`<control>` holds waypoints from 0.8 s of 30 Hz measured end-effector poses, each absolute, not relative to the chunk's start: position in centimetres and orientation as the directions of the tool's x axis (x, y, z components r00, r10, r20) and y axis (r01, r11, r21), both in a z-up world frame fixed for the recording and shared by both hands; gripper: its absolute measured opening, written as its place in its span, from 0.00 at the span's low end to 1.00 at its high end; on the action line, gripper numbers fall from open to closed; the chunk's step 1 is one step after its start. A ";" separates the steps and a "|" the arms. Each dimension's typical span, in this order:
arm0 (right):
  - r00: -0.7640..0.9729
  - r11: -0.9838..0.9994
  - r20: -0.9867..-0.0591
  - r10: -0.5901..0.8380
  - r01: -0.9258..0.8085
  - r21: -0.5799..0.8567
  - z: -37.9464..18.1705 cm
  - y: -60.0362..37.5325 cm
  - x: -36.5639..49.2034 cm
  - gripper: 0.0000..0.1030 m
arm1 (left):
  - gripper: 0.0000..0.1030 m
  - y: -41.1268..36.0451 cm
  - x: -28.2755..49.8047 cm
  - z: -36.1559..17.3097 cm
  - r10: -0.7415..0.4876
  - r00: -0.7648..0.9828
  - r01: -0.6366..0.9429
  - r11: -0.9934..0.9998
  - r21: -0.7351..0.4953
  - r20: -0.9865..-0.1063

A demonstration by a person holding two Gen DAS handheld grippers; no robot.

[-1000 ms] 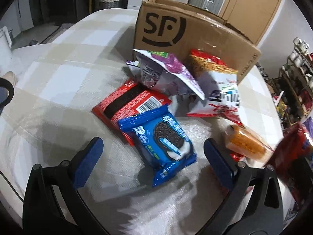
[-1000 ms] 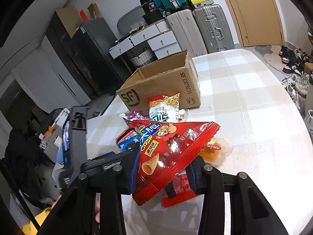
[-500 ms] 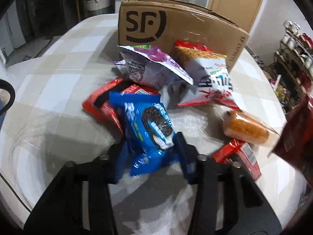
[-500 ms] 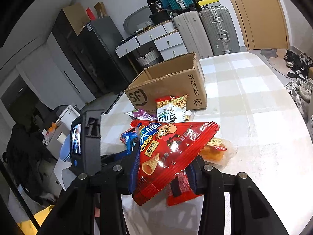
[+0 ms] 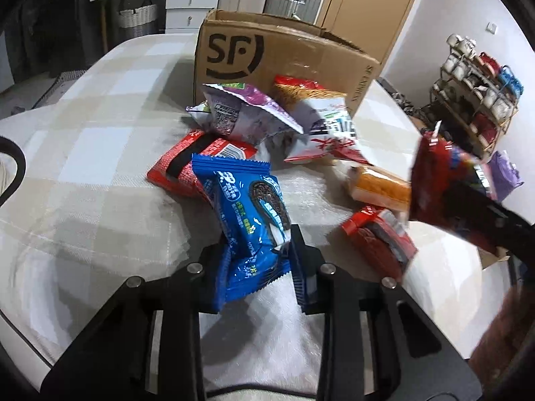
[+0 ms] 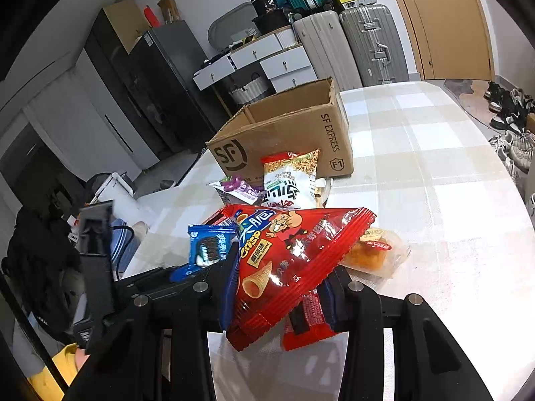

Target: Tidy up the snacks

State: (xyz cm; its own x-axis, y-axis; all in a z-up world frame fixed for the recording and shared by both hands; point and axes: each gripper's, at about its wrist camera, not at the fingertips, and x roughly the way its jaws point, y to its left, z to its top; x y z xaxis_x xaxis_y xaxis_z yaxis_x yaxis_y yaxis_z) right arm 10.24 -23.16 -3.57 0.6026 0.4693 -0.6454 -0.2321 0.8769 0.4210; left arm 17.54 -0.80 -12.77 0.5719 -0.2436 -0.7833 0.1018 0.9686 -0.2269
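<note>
A blue cookie pack (image 5: 247,200) stands tilted up off the checked table (image 5: 83,167); my left gripper (image 5: 257,244) is closing tight on its lower end, pads pressing the wrapper. My right gripper (image 6: 281,284) is shut on a red crisp bag (image 6: 294,250), held above the table; that bag (image 5: 438,183) also shows at the right of the left wrist view. An open cardboard box (image 5: 284,56) marked SF stands behind the pile. Against it lean a purple pack (image 5: 247,110) and a white-and-red noodle bag (image 5: 327,123).
A red pack with a black stripe (image 5: 187,167), an orange snack pack (image 5: 381,187) and a small red pack (image 5: 378,237) lie on the table. A cup rack (image 5: 474,77) stands off the right edge. Suitcases (image 6: 367,43) and drawers (image 6: 284,63) stand behind; shoes (image 6: 508,110) lie on the floor.
My left gripper went from wide open around the blue cookie pack to shut on it, and the pack has tipped up off the table. The right gripper and red bag stayed put.
</note>
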 end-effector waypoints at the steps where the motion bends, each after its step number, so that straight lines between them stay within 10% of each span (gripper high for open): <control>1: 0.600 0.878 -0.649 0.468 -0.232 0.419 -3.7 -23.0 10.3 0.39 | 0.26 -0.8 17.3 -12.6 -0.250 0.571 0.104 0.967 -0.233 -0.782; 24: 0.598 0.868 -0.634 0.491 -0.275 0.413 -4.3 -20.3 10.6 0.39 | 0.27 1.2 11.3 -6.4 -0.261 0.675 0.131 0.963 -0.237 -0.690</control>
State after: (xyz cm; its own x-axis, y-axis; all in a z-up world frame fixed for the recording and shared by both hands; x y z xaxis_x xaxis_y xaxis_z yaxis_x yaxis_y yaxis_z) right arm 10.57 -20.27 -4.35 0.5979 0.4907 -0.6338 -0.2752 0.8683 0.4127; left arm 11.29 1.16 -6.42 0.6746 -0.2613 -0.6904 0.1305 0.9628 -0.2368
